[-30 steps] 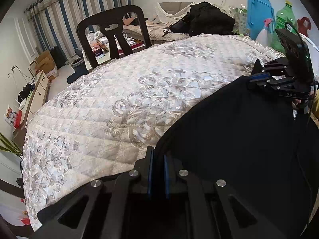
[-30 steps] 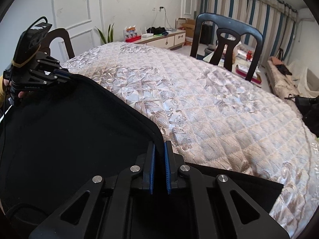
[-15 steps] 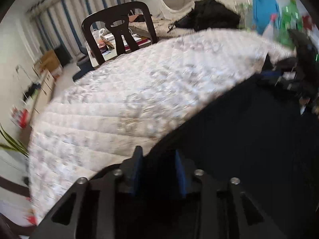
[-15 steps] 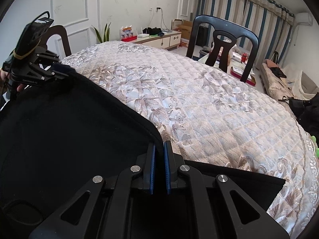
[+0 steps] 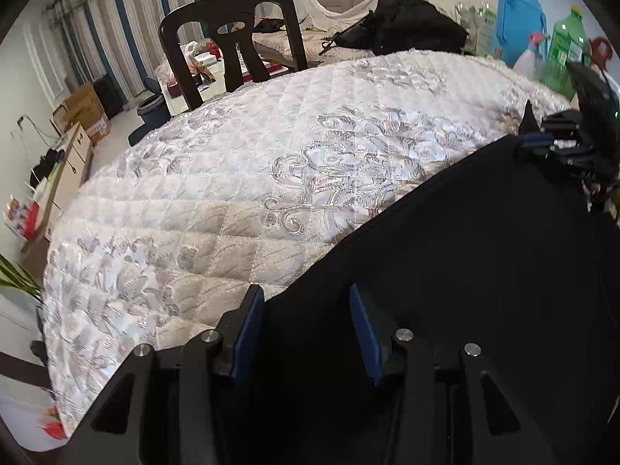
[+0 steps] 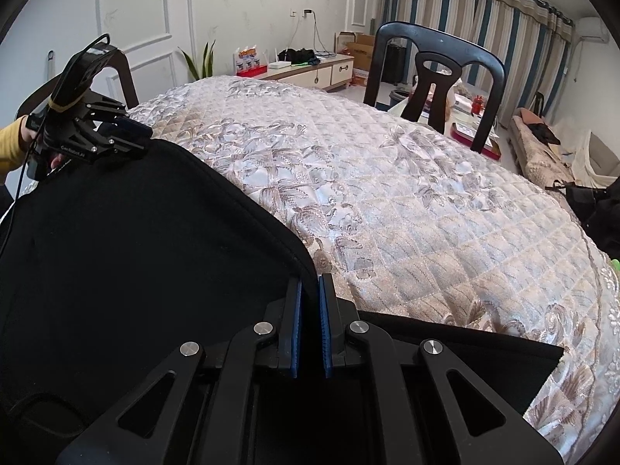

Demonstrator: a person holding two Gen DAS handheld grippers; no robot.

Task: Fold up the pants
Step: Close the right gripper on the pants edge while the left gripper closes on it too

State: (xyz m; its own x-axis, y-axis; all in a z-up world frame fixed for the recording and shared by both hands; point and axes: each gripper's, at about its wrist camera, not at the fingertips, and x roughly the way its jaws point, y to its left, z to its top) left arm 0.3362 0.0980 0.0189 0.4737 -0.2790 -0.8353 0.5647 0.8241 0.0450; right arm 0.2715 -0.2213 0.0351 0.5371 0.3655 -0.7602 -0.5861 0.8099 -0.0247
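Black pants (image 5: 484,255) lie folded on a quilted floral cover (image 5: 271,162); they also fill the left of the right wrist view (image 6: 135,255). My left gripper (image 5: 306,310) is open, its blue pads apart over the folded edge. It shows at the far corner in the right wrist view (image 6: 133,135). My right gripper (image 6: 309,298) is shut on the pants' folded edge at the other corner, and it shows in the left wrist view (image 5: 534,141). A lower layer of the pants (image 6: 484,356) sticks out to the right.
A dark chair (image 5: 232,46) stands at the far side, also in the right wrist view (image 6: 438,73). Bottles (image 5: 558,54) and a black bag (image 5: 414,27) sit beyond the cover's far right. A low cabinet (image 6: 306,71) stands by the wall.
My left gripper has opened and let go of the pants' edge. My right gripper stays shut on the edge. The folded edge has moved a little forward over the cover.
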